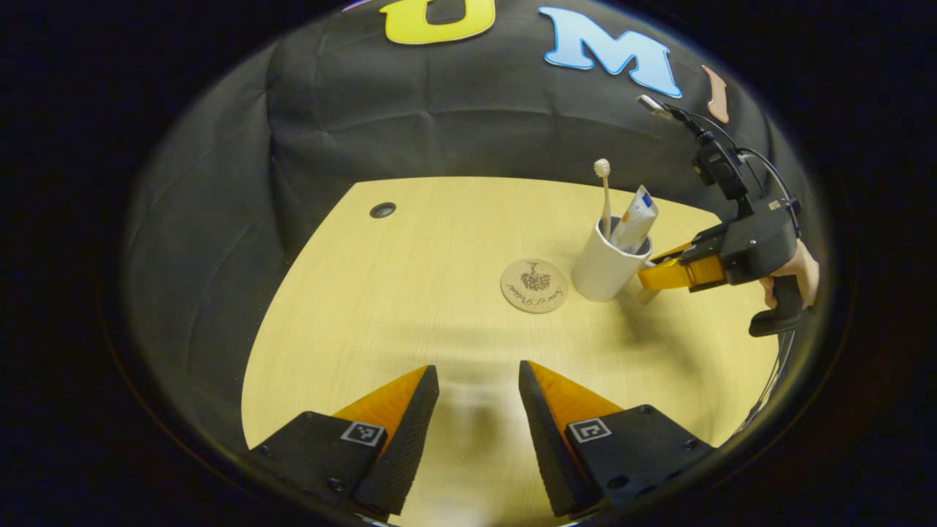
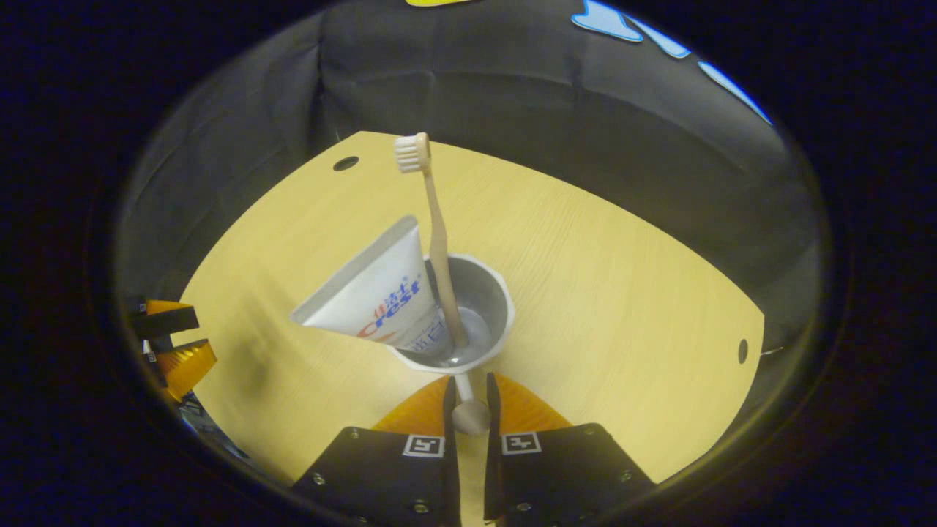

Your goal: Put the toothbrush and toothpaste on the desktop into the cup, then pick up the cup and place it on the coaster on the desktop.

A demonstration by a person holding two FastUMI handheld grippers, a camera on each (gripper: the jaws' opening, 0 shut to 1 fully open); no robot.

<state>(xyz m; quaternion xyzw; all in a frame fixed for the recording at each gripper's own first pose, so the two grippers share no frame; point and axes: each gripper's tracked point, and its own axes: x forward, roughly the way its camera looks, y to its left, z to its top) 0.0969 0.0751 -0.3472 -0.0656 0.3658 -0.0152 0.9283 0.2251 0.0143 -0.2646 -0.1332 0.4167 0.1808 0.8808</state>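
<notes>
right tongs [image 2: 468, 399] clamp cup [image 2: 479, 307] handle | left tongs [image 1: 477, 384] wide | coaster [image 1: 534, 285] beside cup

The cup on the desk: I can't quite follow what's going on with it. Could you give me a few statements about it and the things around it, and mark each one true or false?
1. The toothbrush and the toothpaste both stand in the cup. True.
2. The cup sits on the coaster. False: in the left gripper view it stands on the desktop beside the coaster.
3. The right gripper is shut on the cup's handle. True.
4. The left gripper holds the toothpaste. False: its fingers are apart with nothing between them.
5. The toothbrush lies flat on the desktop. False: it stands bristles up in the cup.
</notes>
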